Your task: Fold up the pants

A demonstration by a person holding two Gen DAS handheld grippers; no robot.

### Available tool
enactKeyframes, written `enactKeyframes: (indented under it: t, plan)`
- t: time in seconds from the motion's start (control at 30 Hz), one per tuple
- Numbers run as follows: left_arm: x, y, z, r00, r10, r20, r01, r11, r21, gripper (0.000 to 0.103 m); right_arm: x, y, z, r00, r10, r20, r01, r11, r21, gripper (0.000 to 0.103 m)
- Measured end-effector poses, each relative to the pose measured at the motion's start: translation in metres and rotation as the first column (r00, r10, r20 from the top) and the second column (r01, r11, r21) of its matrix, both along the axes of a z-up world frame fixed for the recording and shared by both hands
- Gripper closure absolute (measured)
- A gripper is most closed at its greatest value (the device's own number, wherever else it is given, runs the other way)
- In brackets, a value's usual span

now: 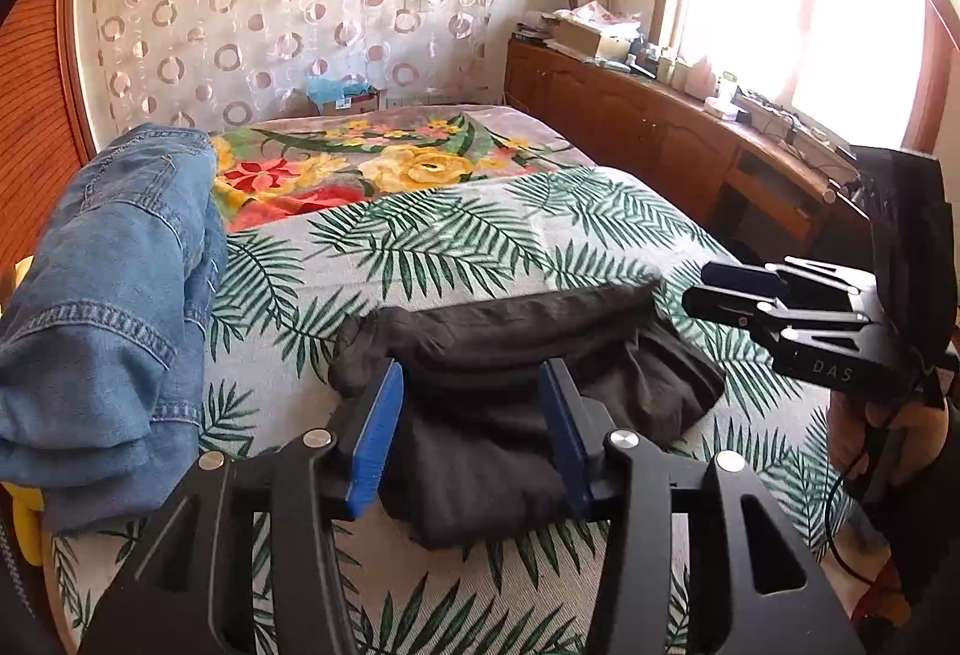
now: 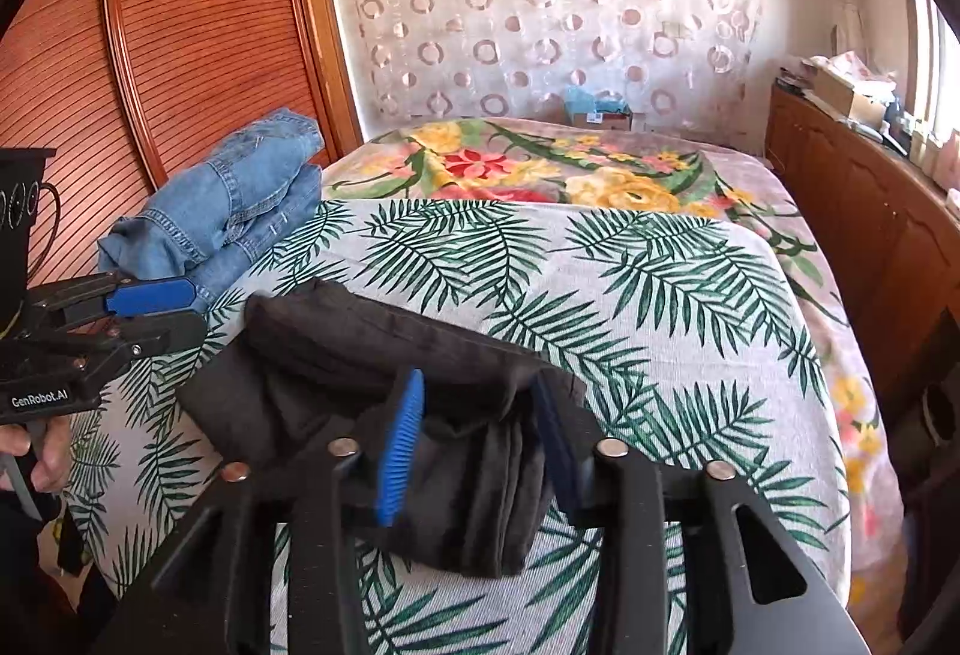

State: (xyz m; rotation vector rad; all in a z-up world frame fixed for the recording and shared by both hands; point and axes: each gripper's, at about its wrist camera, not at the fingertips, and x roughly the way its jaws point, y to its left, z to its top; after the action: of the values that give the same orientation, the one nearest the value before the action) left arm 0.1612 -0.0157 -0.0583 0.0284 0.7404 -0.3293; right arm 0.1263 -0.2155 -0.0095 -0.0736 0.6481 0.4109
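Dark grey pants (image 1: pixel 516 385) lie folded into a thick bundle on the palm-leaf bedspread (image 1: pixel 456 235), near the bed's front edge. My left gripper (image 1: pixel 474 415) is open, its blue pads on either side of the bundle's left end. In the right wrist view the pants (image 2: pixel 372 355) lie the same way, and my right gripper (image 2: pixel 480 433) is open over their right end, where the stacked layers show. Each gripper shows in the other's view: the right gripper (image 1: pixel 750 295) at the right, the left gripper (image 2: pixel 156 307) at the left. Neither grips the cloth.
Folded blue jeans (image 1: pixel 120 295) are piled at the bed's left side, also in the right wrist view (image 2: pixel 240 211). A floral blanket (image 1: pixel 390 163) covers the far half of the bed. A wooden cabinet (image 1: pixel 660 133) with clutter runs along the right under the window.
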Motion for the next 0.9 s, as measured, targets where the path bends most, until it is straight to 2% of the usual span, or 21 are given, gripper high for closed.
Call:
enactKeyframes:
  t: [0.07,0.17,0.23,0.53,0.6,0.7,0.73,0.77,0.83,0.9]
  plan:
    - [-0.003,-0.002,-0.005,1.000,-0.001,-0.009,0.001,1.000,0.017,0.054,-0.004,-0.004,-0.003,1.000,-0.002,-0.006,0.002,1.000,-0.009,0.061]
    - [-0.006,-0.002,-0.016,0.999,-0.017,-0.037,0.018,1.000,0.019,0.046,-0.009,-0.010,-0.008,1.000,-0.002,-0.029,0.002,1.000,-0.018,0.061]
    - [-0.007,-0.001,-0.026,0.998,-0.023,-0.062,0.024,0.999,0.022,0.034,-0.012,-0.014,-0.014,0.999,0.005,-0.053,-0.006,1.000,-0.017,0.061]
    - [-0.010,0.009,-0.048,0.995,0.010,-0.101,-0.007,0.999,0.034,0.034,-0.013,-0.017,-0.033,0.992,0.019,-0.127,-0.024,0.999,-0.042,0.061]
    - [-0.010,0.009,-0.052,0.994,0.010,-0.110,-0.005,0.999,0.047,0.040,-0.010,-0.015,-0.034,0.991,0.024,-0.135,-0.030,0.999,-0.044,0.063]
    - [-0.009,0.010,-0.056,0.992,-0.002,-0.125,0.007,0.999,0.038,0.052,-0.005,-0.013,-0.038,0.988,0.040,-0.149,-0.048,0.998,-0.049,0.083]
    - [-0.010,0.009,-0.057,0.992,-0.008,-0.126,0.013,0.999,0.036,0.064,-0.005,-0.013,-0.038,0.988,0.044,-0.146,-0.051,0.997,-0.050,0.088]
    - [-0.010,0.008,-0.057,0.992,-0.012,-0.127,0.017,0.999,0.035,0.070,-0.005,-0.011,-0.039,0.989,0.043,-0.138,-0.051,0.997,-0.054,0.092]
    - [-0.011,0.009,-0.057,0.992,-0.016,-0.125,0.020,0.999,0.030,0.087,-0.007,-0.015,-0.036,0.992,0.038,-0.123,-0.044,0.998,-0.045,0.095]
    - [-0.016,0.010,-0.051,0.996,-0.003,-0.091,0.004,1.000,0.016,0.089,-0.012,-0.017,-0.033,0.993,0.038,-0.116,-0.042,0.999,-0.031,0.095]
